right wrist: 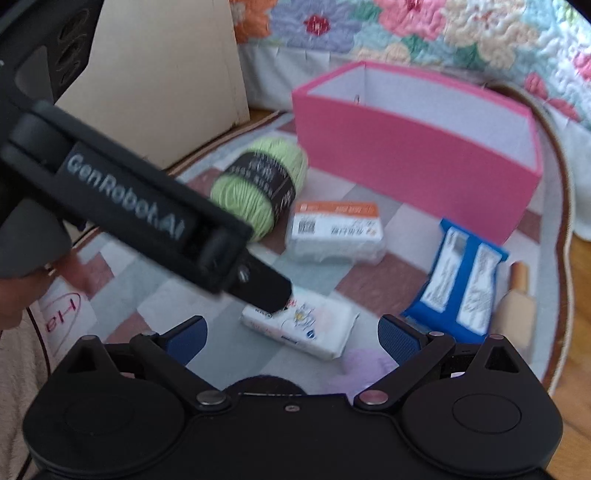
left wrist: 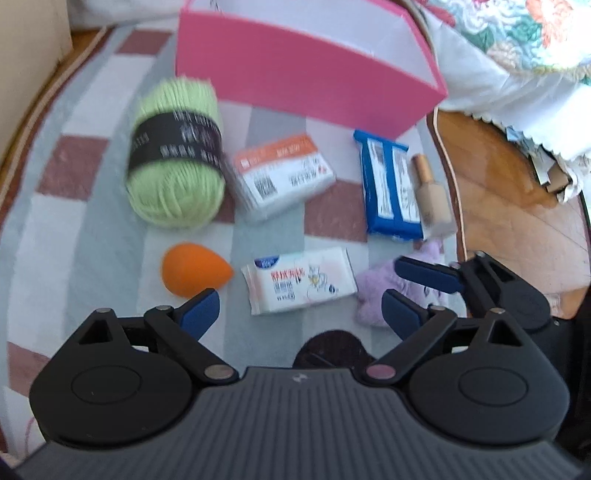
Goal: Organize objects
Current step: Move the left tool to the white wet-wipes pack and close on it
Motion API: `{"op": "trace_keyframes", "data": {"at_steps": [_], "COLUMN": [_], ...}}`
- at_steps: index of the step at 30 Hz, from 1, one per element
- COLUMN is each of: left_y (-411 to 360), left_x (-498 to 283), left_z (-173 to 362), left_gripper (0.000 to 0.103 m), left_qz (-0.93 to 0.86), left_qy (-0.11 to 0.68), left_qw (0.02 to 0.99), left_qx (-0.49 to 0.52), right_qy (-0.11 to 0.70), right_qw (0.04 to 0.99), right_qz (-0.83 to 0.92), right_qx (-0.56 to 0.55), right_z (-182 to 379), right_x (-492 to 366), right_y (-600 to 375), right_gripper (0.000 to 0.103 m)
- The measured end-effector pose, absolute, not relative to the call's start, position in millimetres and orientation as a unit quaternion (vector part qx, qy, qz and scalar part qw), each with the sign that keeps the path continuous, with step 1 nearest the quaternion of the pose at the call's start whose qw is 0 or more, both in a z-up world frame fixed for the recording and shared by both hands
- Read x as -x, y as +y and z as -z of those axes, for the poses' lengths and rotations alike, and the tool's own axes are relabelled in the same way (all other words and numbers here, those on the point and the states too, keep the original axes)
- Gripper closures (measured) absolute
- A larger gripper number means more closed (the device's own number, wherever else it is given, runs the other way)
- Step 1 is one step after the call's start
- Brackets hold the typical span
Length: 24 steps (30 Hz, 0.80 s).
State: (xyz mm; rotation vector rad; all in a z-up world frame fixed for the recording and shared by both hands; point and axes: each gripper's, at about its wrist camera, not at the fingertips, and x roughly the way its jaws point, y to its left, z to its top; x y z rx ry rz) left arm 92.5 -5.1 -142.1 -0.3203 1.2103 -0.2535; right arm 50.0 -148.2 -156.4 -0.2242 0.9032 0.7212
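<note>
Looking down over: a checked rug (left wrist: 92, 110) on a wooden floor (left wrist: 517, 192), where your things lie spread out
Left tool (left wrist: 301, 308): your jaws stand wide with nothing between the blue pads, hanging above the white tissue pack (left wrist: 299, 280); no pad touches anything
Right tool (right wrist: 291, 338): your jaws stand wide and hold nothing, above the same white tissue pack and a purple fuzzy thing (left wrist: 373, 291) at its near end
Pink box (left wrist: 310, 74): upright at the far end of the rug, open on top, white inside; you cannot tell what is in it
Green yarn (left wrist: 177, 155): a ball with a dark paper band, lying on its side near the front of the pink box, just beside the orange-topped pack (left wrist: 284, 173)
Orange sponge (left wrist: 194, 269): egg-shaped, on the rug, between the yarn and your left tool's left pad
Blue packet (left wrist: 388, 188): flat on the rug near the right corner of the box
Small bottle (left wrist: 432, 199): beige with a coppery cap, lying right alongside the blue packet at the rug's edge
Quilt (right wrist: 424, 33): flowered, behind the pink box
Sharpness: both views are smeared, so printed labels cannot be read
</note>
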Motion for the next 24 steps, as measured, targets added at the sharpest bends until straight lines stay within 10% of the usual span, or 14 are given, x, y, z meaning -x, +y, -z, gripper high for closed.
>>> {"op": "trace_keyframes", "data": {"at_steps": [14, 24], "left_y": [-12, -12], "left_x": [-101, -91], "left_z": [179, 168], "left_gripper": [0.052, 0.055], "left_qz": [0.096, 0.094], "left_qy": [0.569, 0.559], "left_qw": [0.797, 0.803], "left_qx": [0.178, 0.183], "right_qy": [0.472, 0.452], "right_qw": [0.817, 0.828], "right_qz": [-0.325, -0.324], "right_qx": [0.063, 0.079], "right_z": [193, 185], "right_x": [-77, -65], "right_y": [-146, -151], "right_gripper": [0.012, 0.035]}}
